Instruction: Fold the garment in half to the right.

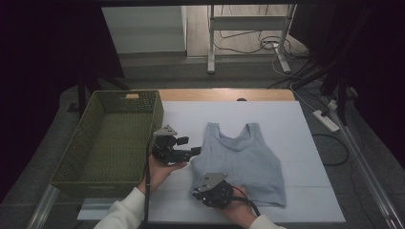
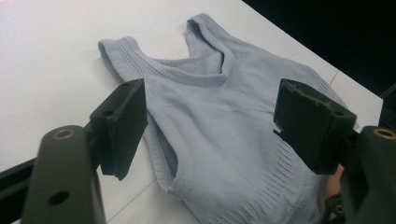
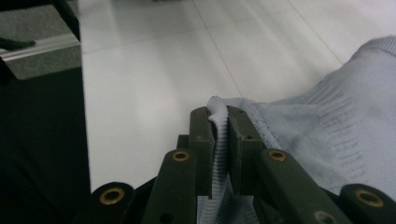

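A light blue-grey sleeveless crop top [image 1: 243, 157] lies flat on the white table cover [image 1: 286, 124], straps pointing away from me. My left gripper [image 1: 193, 151] hovers at the top's left side near the armhole. In the left gripper view its jaws [image 2: 217, 123] stand wide open over the fabric [image 2: 243, 154], touching nothing. My right gripper [image 1: 198, 190] sits at the near left corner of the hem. Its own view shows it [image 3: 219, 126] shut on a fold of the ribbed hem of the top [image 3: 327, 126].
A green woven basket [image 1: 153, 119] stands empty at the table's left, close beside my left hand. The white cover ends at the near edge just below my right hand. A power strip [image 1: 325, 120] and cables lie on the floor at the right.
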The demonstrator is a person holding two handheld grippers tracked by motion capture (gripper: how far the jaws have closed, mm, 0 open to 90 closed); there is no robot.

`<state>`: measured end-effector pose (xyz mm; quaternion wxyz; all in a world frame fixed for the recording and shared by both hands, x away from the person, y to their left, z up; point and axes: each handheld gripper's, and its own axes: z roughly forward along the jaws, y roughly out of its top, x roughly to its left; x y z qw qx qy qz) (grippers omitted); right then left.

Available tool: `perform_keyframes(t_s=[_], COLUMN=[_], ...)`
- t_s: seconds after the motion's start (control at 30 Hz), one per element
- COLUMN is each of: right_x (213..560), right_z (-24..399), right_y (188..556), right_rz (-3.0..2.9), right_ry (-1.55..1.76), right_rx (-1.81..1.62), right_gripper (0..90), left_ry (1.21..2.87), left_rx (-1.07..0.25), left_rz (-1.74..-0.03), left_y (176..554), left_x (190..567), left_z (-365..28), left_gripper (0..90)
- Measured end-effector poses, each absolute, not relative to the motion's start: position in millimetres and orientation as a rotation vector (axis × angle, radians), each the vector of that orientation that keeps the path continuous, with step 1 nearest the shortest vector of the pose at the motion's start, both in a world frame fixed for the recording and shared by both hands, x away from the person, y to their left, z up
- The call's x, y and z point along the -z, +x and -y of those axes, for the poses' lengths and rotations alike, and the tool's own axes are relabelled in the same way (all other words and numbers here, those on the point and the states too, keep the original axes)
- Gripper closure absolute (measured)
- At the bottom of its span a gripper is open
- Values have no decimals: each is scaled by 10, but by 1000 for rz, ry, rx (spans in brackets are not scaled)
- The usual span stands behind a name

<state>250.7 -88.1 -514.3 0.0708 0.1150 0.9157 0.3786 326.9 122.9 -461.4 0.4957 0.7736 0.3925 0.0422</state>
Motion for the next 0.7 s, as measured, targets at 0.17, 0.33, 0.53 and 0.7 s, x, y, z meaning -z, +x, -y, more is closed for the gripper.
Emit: perform_keyframes(t_s=[0.17, 0.33, 0.53, 0.7], right_x=[5105, 5069, 5034, 5010], right_z=[904, 916, 942, 949], right_y=[2468, 2428, 2379, 2350], right_rz=[-2742, -2742, -2742, -2738], right_ry=[316, 301, 297, 291], right_rx=[-1171, -1180, -1205, -1207], right_gripper=[811, 811, 812, 812], left_ry=[1877, 1882, 1886, 1889], left_rx=[-100, -97, -94, -95], left_rz=[-953, -956, -959, -957], left_y=[3272, 3281, 3290, 3293], left_x=[4621, 4638, 4650, 4652], left_z=[-1223, -1220, -1213, -1207], left_gripper=[260, 260, 260, 259])
